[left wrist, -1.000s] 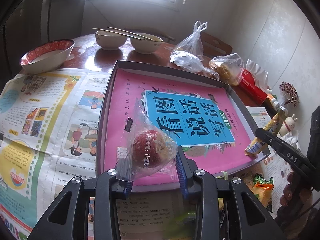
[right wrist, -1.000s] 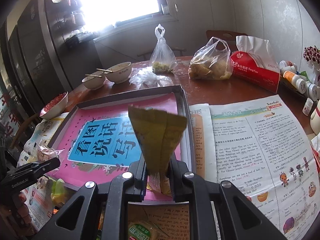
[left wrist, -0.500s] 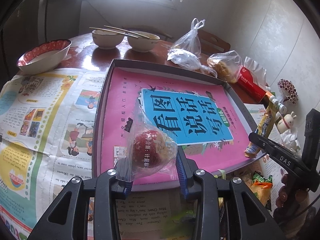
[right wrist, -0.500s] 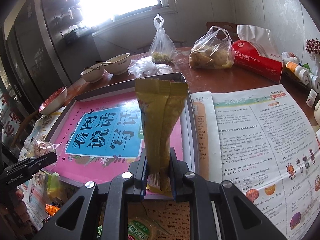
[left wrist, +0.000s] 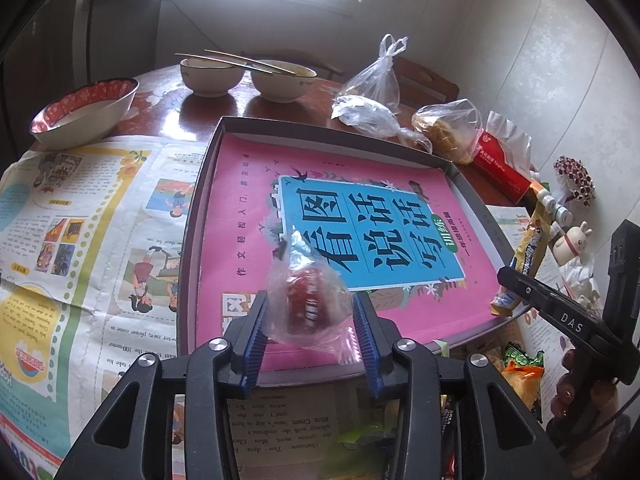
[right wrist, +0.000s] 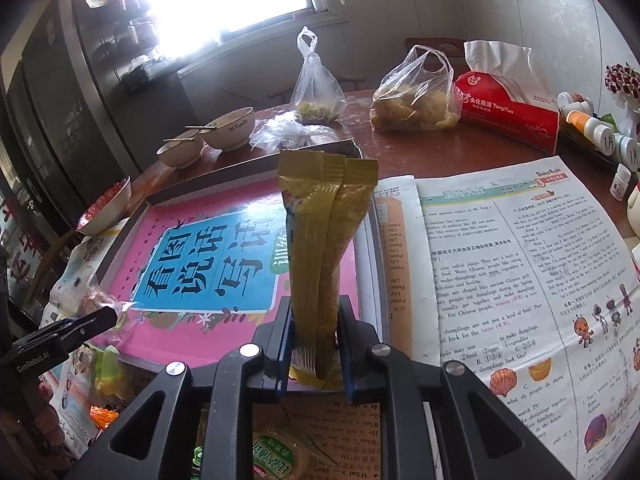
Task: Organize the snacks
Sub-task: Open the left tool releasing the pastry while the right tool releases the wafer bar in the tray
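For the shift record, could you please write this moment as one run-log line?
left gripper: jaws just opening, red wrapped snack between them over tray | right gripper: shut on yellow snack packet, upright

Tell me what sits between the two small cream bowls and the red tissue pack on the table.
In the right wrist view, two plastic bags: a knotted clear bag nearer the bowls, then a fuller bag of yellowish food beside the tissue pack.

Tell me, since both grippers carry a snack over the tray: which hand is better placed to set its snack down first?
Left, probably. The left gripper has just been opening around the red wrapped snack, which sits low over the tray. The right gripper is shut on the yellow packet, which stands upright.
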Available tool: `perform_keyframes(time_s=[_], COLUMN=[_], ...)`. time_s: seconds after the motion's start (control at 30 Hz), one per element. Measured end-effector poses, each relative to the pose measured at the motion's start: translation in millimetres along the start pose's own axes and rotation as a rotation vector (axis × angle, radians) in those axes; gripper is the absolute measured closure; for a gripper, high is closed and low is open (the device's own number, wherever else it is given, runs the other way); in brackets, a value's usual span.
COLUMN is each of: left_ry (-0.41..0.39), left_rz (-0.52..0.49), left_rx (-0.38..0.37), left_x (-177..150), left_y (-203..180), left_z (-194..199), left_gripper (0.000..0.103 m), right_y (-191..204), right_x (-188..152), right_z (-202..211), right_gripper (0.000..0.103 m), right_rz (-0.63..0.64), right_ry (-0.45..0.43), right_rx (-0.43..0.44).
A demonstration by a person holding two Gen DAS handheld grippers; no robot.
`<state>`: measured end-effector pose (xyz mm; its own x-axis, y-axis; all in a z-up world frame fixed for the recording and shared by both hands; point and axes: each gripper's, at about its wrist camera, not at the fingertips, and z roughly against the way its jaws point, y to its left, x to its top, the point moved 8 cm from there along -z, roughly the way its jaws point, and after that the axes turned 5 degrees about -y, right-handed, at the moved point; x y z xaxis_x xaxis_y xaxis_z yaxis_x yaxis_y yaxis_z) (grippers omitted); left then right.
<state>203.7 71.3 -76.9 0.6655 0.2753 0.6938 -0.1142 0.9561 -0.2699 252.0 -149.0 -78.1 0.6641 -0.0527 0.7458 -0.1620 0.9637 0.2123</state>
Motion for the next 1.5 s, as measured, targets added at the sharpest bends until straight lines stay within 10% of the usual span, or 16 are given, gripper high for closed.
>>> perform_keyframes(time_s=[1.5], left_ry=[-0.057], left_rz=[-0.019], left_rx=[0.037], left_x=[3], left_y=[-2], left_z=[36], left_gripper=[0.031], right_y=[3], right_x=[2], right_z=[19], right_gripper=[0.059], right_rz=[0.002], right_ry=[-0.028], right_rx=[0.002])
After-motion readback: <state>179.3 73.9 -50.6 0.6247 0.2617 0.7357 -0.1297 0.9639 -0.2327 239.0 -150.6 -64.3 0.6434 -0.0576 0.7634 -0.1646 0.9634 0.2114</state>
